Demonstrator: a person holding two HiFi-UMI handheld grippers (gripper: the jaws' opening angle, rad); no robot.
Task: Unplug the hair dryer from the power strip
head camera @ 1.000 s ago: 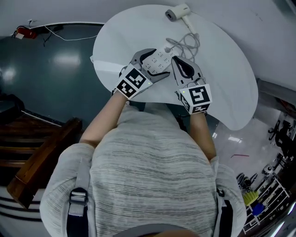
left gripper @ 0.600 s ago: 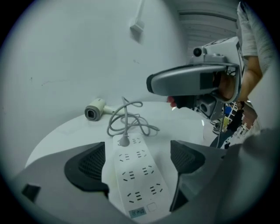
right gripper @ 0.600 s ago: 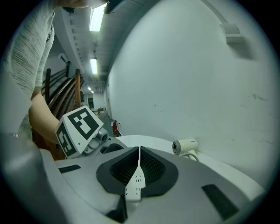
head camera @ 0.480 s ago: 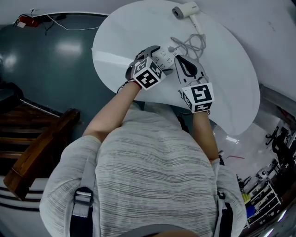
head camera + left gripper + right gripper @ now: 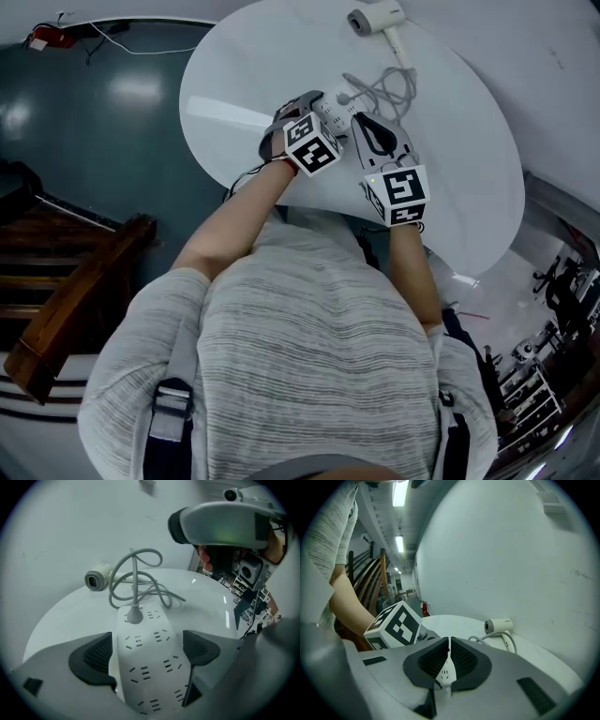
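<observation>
Descent of the left gripper is the change: it has dropped and tipped down over the power strip. Its jaws have just been opening and now stand wide, with the strip's near end between them and neither pad seeming to press on it. Ahead of that gripper the plug sits in the strip's far end. Its cord loops on to the hair dryer at the far edge of the desk. The right gripper, just beside the left, has its jaws pressed together on nothing. The left looks set to pin the strip, and the plug is not yet pulled.
</observation>
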